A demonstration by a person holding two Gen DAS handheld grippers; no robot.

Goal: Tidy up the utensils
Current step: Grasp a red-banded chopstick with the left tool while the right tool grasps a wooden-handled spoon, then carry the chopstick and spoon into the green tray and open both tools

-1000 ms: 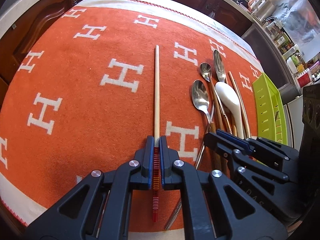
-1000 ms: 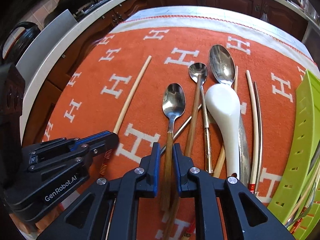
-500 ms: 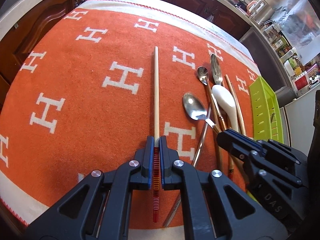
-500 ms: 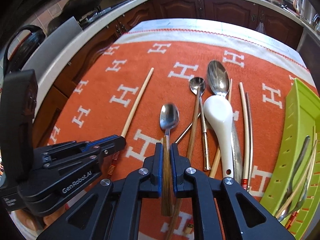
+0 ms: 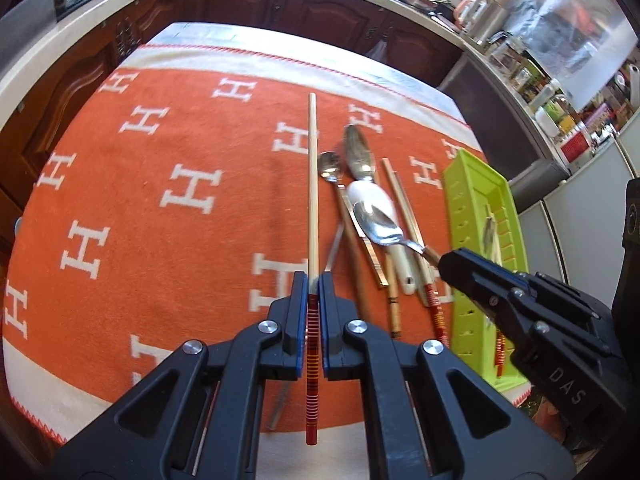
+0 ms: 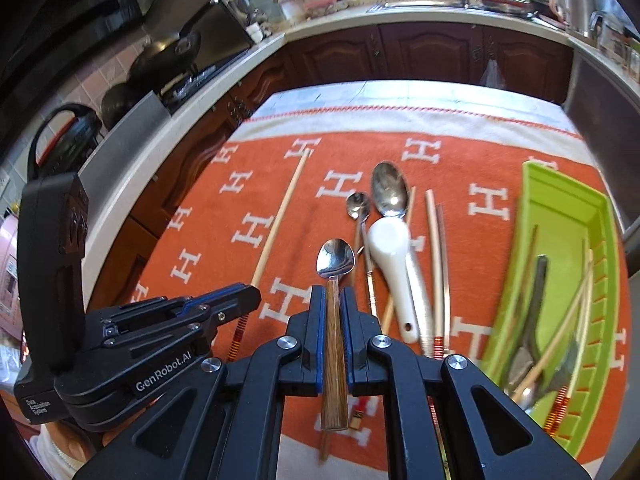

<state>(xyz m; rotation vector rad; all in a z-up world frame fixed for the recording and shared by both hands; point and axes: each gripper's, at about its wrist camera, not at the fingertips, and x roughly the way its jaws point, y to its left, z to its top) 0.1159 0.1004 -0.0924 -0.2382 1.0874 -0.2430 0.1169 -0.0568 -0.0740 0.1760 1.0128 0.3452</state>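
My left gripper (image 5: 313, 294) is shut on a long wooden chopstick (image 5: 312, 184) with a red-striped end, held above the orange cloth. My right gripper (image 6: 333, 300) is shut on the wooden handle of a metal spoon (image 6: 335, 258), lifted off the cloth; the spoon also shows in the left wrist view (image 5: 380, 226). On the cloth lie a white ceramic spoon (image 6: 390, 248), two more metal spoons (image 6: 389, 190), and several chopsticks (image 6: 434, 248). A green tray (image 6: 560, 208) at the right holds several utensils.
The orange cloth with white H marks (image 5: 120, 200) covers the table. Dark wooden cabinets (image 6: 432, 52) and a kitchen counter with clutter run along the far side. The left gripper's body (image 6: 160, 336) sits at the left in the right wrist view.
My right gripper closed on the wooden-handled spoon and lifted it toward the green tray. My left gripper raised the chopstick off the cloth. Both views rose higher.
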